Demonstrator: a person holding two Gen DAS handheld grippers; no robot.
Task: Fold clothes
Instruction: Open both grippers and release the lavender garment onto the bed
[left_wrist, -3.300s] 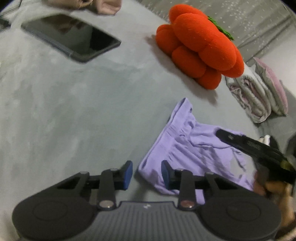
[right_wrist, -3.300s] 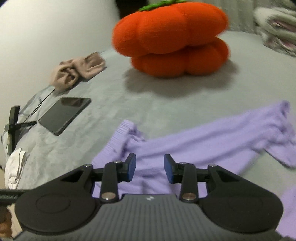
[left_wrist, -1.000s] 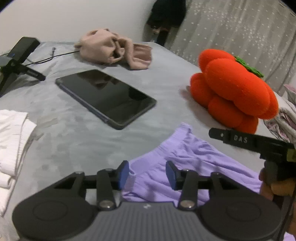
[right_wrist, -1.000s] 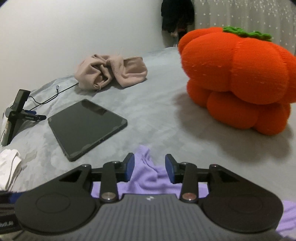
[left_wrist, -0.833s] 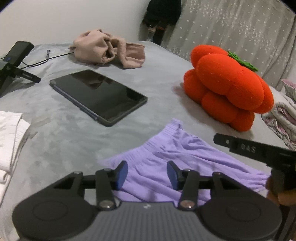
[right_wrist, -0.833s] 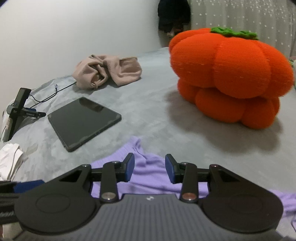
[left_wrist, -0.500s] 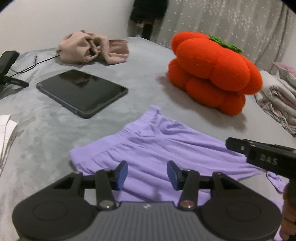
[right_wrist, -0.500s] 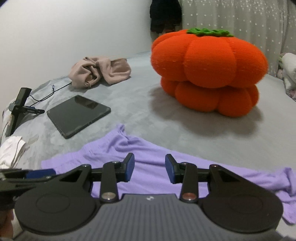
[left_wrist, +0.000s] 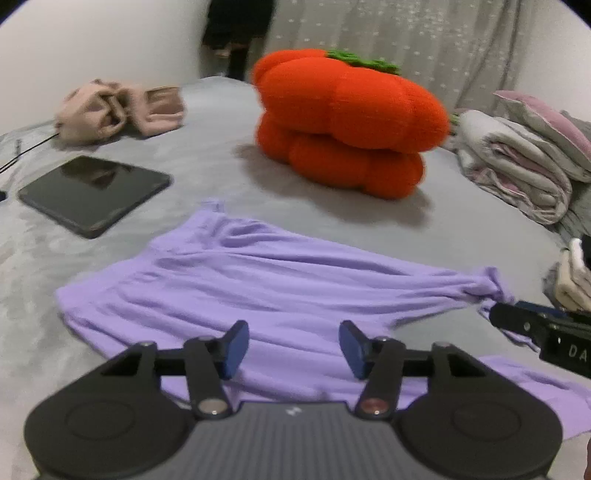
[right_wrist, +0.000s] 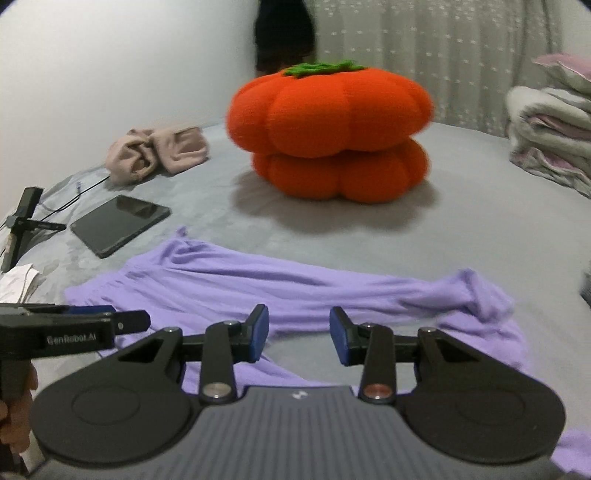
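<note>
Left wrist view: left gripper (left_wrist: 291, 345) hovers over the purple garment (left_wrist: 273, 284), jaws opening, nothing pinched btwn them. Garment lies spread on the grey bed (left_wrist: 461, 229), likely laid flat to prep a fold. Right gripper (left_wrist: 539, 330) pokes in at the right edge by the bunched end; "DA" readable on it, rest cut off.

Right wrist view: right gripper (right_wrist: 298, 334) released, pads apart w/ no cloth gripped. Left unit's side reads "GenRobot.AI". Pumpkin cushion (right_wrist: 328, 133) & tablet (right_wrist: 120, 225) sit clear of the garment.
</note>
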